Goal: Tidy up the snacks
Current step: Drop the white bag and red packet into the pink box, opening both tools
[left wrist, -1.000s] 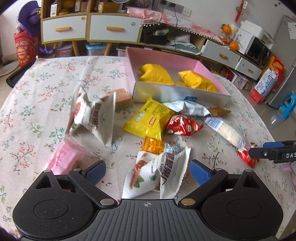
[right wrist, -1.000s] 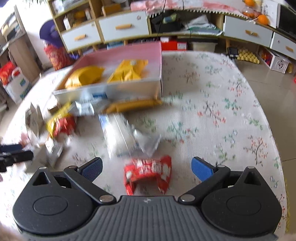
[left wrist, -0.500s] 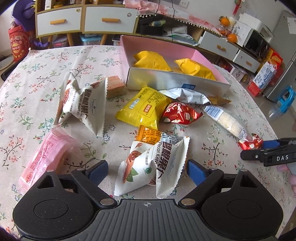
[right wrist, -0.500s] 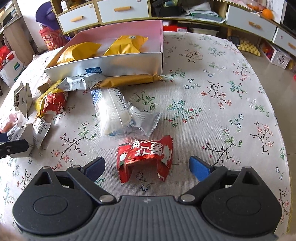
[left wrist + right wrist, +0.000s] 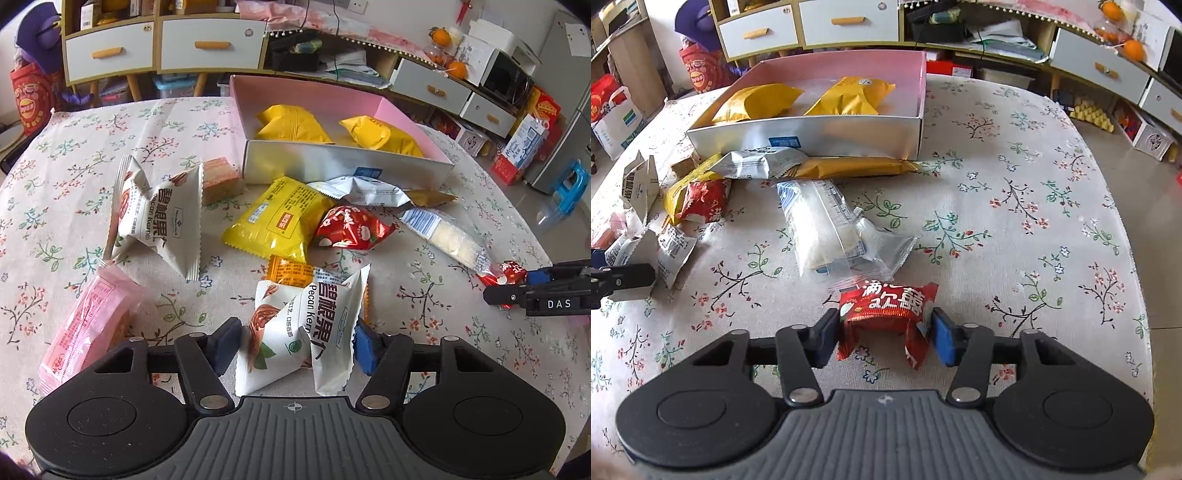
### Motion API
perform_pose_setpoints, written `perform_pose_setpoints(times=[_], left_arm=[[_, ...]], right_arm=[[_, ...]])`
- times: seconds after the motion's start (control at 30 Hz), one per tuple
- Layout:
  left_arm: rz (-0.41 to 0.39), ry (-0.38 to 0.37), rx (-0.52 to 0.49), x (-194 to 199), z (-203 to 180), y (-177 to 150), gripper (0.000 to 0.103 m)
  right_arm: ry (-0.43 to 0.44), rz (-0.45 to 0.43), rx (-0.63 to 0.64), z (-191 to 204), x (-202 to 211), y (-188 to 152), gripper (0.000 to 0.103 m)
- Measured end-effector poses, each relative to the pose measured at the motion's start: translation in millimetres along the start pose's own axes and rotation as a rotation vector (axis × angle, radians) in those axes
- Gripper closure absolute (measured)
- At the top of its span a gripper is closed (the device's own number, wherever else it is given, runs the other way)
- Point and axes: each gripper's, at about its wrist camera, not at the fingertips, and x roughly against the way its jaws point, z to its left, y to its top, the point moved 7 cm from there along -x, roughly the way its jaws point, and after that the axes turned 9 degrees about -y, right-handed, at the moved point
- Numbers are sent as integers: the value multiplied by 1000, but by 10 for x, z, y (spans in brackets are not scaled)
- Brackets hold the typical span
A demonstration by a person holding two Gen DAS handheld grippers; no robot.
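My left gripper [image 5: 293, 347] is shut on a white pecan-kernel packet [image 5: 299, 328] that rests on the flowered tablecloth. My right gripper [image 5: 884, 334] is shut on a small red snack packet [image 5: 886, 312], also on the cloth; it shows at the right of the left wrist view [image 5: 502, 273]. A pink box [image 5: 347, 166] with two yellow packets [image 5: 291, 123] inside stands at the far side, also in the right wrist view [image 5: 812, 136]. Several loose snacks lie between: a second white pecan packet [image 5: 159, 218], a yellow packet [image 5: 280, 218], a red packet [image 5: 351, 227], a clear wafer packet [image 5: 823, 225].
A pink packet [image 5: 88, 325] lies at the near left. A silver packet [image 5: 362, 192] and a long gold one [image 5: 849, 168] lie against the box's front wall. The table edge [image 5: 1126, 221] curves at the right. Cabinets [image 5: 162, 48] and clutter stand beyond the table.
Both grippers have closed: the left on the white pecan packet, the right on the small red packet. Both moved slightly forward onto their packets.
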Motion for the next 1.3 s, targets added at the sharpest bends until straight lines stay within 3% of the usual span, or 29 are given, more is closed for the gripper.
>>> perform_pose_setpoints(times=[0.3,0.57,0.87,1.3], left_arm=[[1,-13,-18,52,-73,48,43],[3,-18,-25,112,-144,94,43],[-42,-46,-41,239,-309,252,43],[-104,-56,2,195,-357,546,43]], right_arm=[[34,8,7,29,72,9,61],[128,3,15,108,251,18,61],[187,-39,19,242,471,113,61],[213,-86,-96,293,472,491,61]])
